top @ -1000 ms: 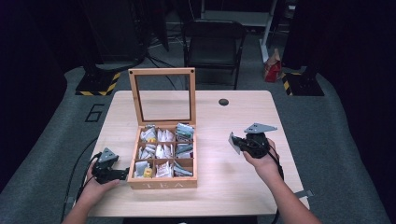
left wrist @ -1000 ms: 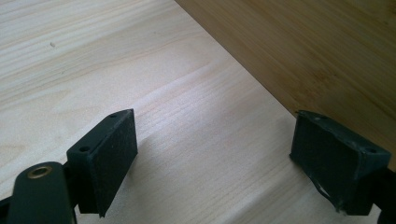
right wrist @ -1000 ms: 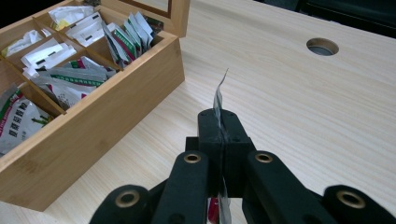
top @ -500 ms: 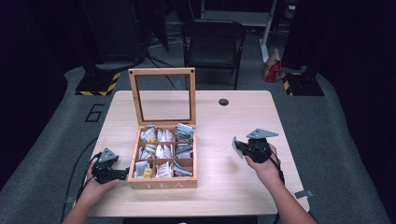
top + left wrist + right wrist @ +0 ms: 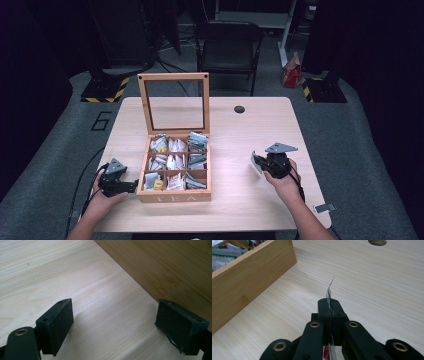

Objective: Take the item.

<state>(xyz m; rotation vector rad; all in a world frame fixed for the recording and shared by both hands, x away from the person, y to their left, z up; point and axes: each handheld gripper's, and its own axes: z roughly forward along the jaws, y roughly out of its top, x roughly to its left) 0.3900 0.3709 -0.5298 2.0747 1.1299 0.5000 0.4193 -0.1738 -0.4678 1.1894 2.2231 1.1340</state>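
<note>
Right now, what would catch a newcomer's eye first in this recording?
The open wooden tea box near the table's front, its glass lid standing upright and its compartments stuffed with packets. Next, the right gripper, shut on a thin tea packet edge-on above bare table right of the box. The left gripper rests open by the box's left wall.

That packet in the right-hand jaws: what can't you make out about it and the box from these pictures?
- Packet: right gripper view shows it edge-on, so its print stays hidden; too small in the high view.
- Tea box: bags inside are too small to read in the high view.
- Left gripper: its view cuts the box to one wall.
</note>
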